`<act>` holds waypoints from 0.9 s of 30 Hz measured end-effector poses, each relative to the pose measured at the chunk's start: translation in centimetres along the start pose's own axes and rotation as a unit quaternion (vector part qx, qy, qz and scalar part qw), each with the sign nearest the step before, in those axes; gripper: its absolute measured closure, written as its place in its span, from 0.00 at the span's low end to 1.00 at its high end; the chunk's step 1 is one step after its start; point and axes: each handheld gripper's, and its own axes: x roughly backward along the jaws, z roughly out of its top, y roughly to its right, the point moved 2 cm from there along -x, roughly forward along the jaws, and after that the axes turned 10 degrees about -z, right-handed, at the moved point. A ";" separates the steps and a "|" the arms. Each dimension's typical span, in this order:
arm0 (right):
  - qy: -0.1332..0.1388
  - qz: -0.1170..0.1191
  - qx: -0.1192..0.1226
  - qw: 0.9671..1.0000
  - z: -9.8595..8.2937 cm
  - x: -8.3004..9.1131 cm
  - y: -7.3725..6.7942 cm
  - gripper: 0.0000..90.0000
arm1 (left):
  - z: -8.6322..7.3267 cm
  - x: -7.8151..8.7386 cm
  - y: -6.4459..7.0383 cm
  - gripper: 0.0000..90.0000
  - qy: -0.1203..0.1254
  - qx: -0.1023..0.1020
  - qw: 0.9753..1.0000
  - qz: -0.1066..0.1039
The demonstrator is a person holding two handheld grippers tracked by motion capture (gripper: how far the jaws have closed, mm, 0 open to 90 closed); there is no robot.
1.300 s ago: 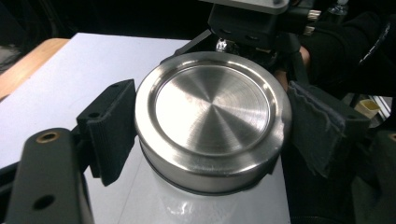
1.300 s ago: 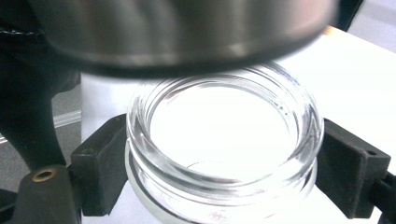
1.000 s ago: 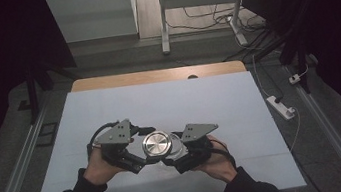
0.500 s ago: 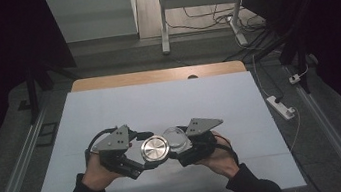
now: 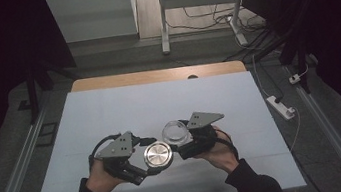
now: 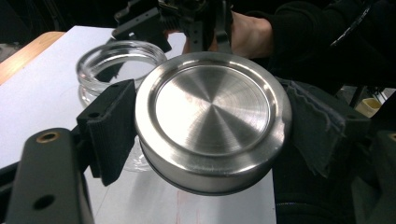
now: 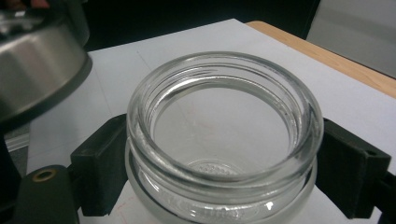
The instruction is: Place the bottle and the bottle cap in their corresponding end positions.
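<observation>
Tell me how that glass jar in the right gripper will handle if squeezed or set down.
The glass jar looks thick-walled and rigid, so probably heavy for its size and unyielding. Its smooth, glossy wall may slip between the right gripper's fingers. Short and wide, it should stand steadily, though glass may chip if knocked.

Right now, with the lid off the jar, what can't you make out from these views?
- Jar bottom: right gripper view, cut off by the lower edge.
- Lid underside and thread: left gripper view, facing away from the camera.
- Jar's lower half: left gripper view, hidden behind the lid and a left claw pad.
- Right claw pads: high view, too small, under its grey plate.
</observation>
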 end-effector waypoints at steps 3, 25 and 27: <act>0.000 -0.002 0.001 1.000 0.1 -0.2 0.1 0.16 | -0.2 -0.3 0.1 0.23 -0.002 -0.001 1.000 0.001; 0.004 -0.025 -0.007 1.000 1.3 -2.0 1.7 0.16 | -3.4 -3.6 0.1 0.23 -0.028 0.018 0.999 0.005; 0.002 -0.028 -0.007 1.000 1.3 -2.3 1.9 0.16 | -3.7 -3.9 0.1 0.23 -0.032 0.019 0.999 0.004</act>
